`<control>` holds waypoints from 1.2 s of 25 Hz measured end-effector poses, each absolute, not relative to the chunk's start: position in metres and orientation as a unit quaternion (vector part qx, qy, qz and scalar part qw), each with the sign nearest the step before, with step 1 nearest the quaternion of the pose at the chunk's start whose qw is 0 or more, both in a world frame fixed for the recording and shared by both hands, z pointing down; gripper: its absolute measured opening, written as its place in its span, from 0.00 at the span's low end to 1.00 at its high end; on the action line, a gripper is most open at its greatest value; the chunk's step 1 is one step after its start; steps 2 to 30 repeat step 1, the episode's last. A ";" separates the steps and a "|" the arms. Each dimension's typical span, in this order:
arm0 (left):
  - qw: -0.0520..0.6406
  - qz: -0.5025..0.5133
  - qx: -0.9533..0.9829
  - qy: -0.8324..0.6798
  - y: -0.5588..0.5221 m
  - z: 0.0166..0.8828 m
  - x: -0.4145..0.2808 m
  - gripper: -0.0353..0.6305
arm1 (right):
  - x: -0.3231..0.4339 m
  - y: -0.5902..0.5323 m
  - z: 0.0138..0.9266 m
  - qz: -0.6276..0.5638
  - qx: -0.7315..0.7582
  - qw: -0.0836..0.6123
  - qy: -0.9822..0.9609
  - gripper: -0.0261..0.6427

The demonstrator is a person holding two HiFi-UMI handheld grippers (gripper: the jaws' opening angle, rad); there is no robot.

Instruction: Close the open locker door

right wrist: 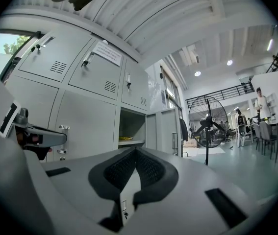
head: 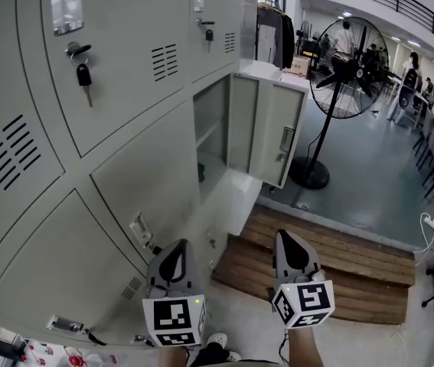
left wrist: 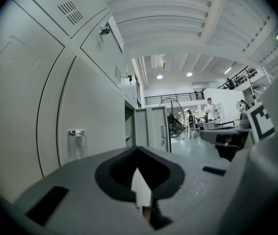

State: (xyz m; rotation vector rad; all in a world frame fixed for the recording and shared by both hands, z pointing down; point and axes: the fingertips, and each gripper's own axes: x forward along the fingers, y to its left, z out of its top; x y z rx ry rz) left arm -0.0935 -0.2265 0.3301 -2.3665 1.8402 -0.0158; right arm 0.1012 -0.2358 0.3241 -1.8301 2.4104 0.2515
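At the locker bank's (head: 125,167) far end: 1 open locker door (head: 266,132), swung wide, well ahead of you. Your 2 claws, left gripper (head: 174,251) and right gripper (head: 288,243), pinched together, empty. Risk: a hard shove rebounds it; the latch (head: 286,138) possibly won't catch.

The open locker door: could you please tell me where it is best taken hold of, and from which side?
I'd grip the open locker door by its free vertical edge, near the latch, coming from the room side. It stands swung out from the compartment, so that edge is bare and farthest from the hinge. The right gripper, which is shut, would have to open first.
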 end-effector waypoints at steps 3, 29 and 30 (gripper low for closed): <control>0.072 -0.005 -0.787 0.612 -0.226 0.330 -0.093 0.06 | 0.102 -0.236 0.324 0.082 -0.602 0.052 0.793 0.07; 0.072 -0.005 -0.787 0.612 -0.226 0.330 -0.093 0.06 | 0.102 -0.236 0.324 0.082 -0.602 0.052 0.793 0.07; 0.072 -0.005 -0.787 0.612 -0.226 0.330 -0.093 0.06 | 0.102 -0.236 0.324 0.082 -0.602 0.052 0.793 0.07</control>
